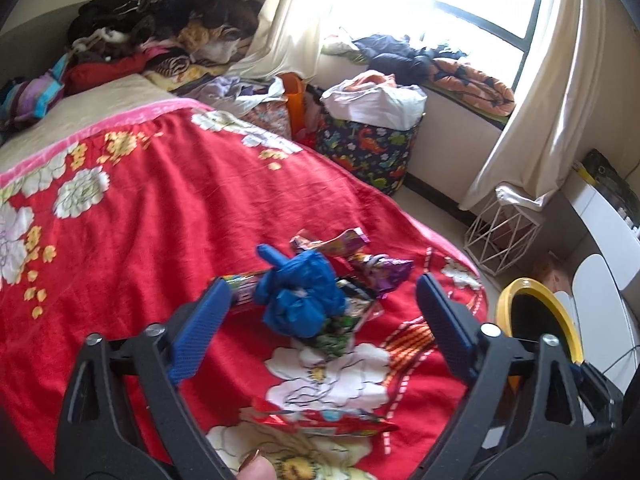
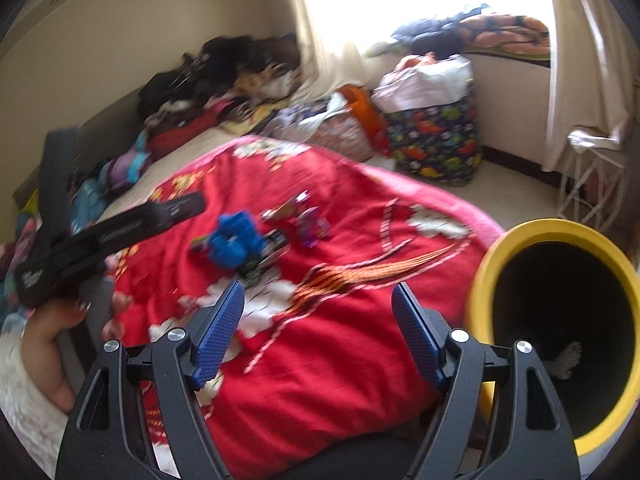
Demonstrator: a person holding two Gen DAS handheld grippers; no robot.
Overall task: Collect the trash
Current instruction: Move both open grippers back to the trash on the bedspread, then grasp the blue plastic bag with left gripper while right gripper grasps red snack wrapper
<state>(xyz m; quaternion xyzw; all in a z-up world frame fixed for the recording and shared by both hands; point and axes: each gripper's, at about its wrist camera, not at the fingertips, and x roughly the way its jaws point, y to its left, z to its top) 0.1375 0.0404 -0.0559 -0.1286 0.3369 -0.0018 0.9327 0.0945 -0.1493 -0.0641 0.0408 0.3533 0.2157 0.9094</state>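
Trash bin's (image 2: 486, 280) black interior shows in right view.

text: none legible | snack wrappers (image 1: 360, 280) at 12 o'clock of the blue glove (image 1: 304, 296): print too blurred | left gripper (image 2: 120, 228) body, 9 o'clock: white lettering unreadable

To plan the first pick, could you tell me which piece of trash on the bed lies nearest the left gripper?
The red wrapper, lying alone just below the open left gripper; the others cluster farther off around the blue glove.
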